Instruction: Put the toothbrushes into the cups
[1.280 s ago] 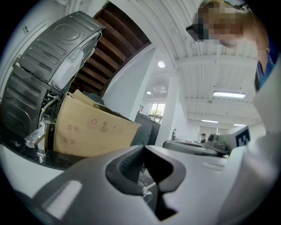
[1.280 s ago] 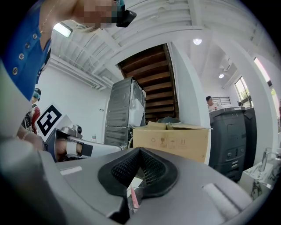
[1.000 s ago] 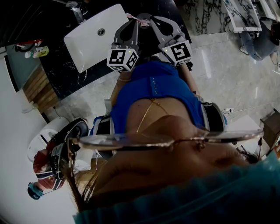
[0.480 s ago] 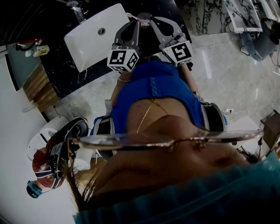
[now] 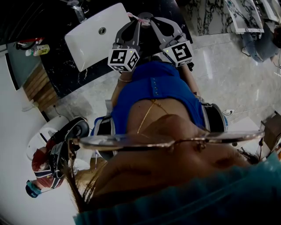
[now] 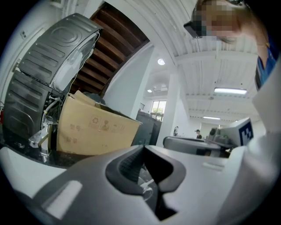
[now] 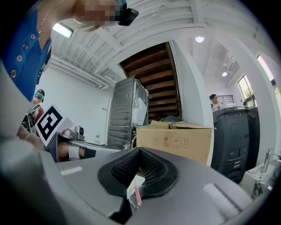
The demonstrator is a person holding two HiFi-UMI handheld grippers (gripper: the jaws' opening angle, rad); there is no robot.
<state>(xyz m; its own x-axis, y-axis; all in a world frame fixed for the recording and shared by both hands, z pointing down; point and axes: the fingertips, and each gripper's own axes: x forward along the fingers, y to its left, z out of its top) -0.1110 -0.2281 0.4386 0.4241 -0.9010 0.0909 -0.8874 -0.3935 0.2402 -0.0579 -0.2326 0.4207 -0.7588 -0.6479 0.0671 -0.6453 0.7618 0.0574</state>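
Observation:
Both grippers are held level in front of the person's blue top, their tips close together over the black counter [image 5: 66,66]. The left gripper [image 5: 137,23] is shut, and its jaws [image 6: 143,148] meet with nothing between them. The right gripper [image 5: 152,21] is shut and empty too, its ribbed pads [image 7: 151,167] pressed together. Below the right jaws a pink toothbrush [image 7: 138,195] shows through the gap. Under the left jaws a clear cup [image 6: 147,190] with a white stick in it is partly visible. A pink end [image 5: 131,16] pokes out beside the tips.
A white basin [image 5: 94,35] with a faucet [image 5: 77,11] is set in the counter left of the grippers. A cardboard box [image 6: 94,129] and a grey metal appliance [image 6: 48,79] stand ahead. A person in a cap [image 5: 44,169] is at the lower left.

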